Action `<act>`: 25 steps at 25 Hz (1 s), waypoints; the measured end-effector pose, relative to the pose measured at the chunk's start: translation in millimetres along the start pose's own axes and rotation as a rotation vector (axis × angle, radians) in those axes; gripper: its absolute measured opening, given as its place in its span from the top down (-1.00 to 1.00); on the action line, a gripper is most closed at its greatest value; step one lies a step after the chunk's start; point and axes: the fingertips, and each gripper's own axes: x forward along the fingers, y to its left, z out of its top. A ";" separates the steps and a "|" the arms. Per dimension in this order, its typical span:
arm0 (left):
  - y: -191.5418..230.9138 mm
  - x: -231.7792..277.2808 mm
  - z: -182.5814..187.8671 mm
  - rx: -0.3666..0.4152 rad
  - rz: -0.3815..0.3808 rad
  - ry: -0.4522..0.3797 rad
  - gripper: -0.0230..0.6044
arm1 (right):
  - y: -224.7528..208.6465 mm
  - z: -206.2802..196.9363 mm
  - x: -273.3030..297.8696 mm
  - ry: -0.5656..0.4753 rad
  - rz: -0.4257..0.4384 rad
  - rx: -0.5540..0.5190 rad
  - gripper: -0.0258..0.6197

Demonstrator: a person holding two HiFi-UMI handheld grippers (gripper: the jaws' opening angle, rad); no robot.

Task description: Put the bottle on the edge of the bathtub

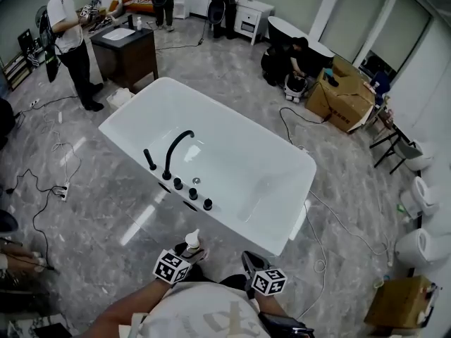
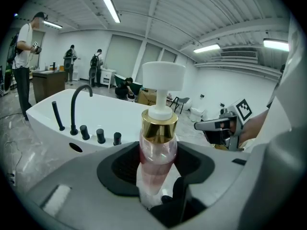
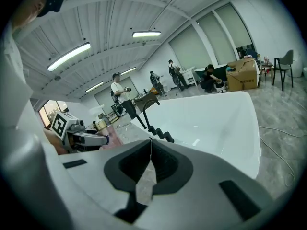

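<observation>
A clear pinkish pump bottle [image 1: 192, 241] [image 2: 157, 145] with a gold collar and a white pump head stands upright between the jaws of my left gripper [image 1: 195, 250] [image 2: 157, 163], which is shut on its body. It hangs over the floor just short of the near rim of the white bathtub [image 1: 239, 153] [image 2: 112, 119] [image 3: 216, 123]. To its right, my right gripper [image 1: 249, 258] [image 3: 149, 145] is shut with nothing in it, also short of the tub. Each gripper shows in the other's view: the right gripper [image 2: 217, 126] and the left gripper [image 3: 85, 139].
A black arched faucet [image 1: 176, 150] [image 2: 79, 99] with several knobs sits on the tub's near rim. Cables lie across the marble floor. A dark vanity [image 1: 127, 48], cardboard boxes [image 1: 342, 101], toilets [image 1: 423, 189] and several people stand around the room.
</observation>
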 end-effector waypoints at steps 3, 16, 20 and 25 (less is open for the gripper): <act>10.6 -3.7 -1.6 -0.002 -0.002 0.008 0.25 | 4.1 -1.2 5.1 0.005 -0.012 -0.001 0.90; 37.7 6.9 -2.3 -0.027 0.011 0.036 0.25 | -4.8 0.6 28.7 0.030 -0.016 0.014 0.90; 42.1 14.3 3.8 -0.017 0.010 0.054 0.25 | -10.5 10.9 41.4 0.032 -0.006 0.017 0.90; 45.9 34.2 19.6 0.001 0.014 0.068 0.25 | -26.1 31.1 53.8 0.031 0.014 0.014 0.90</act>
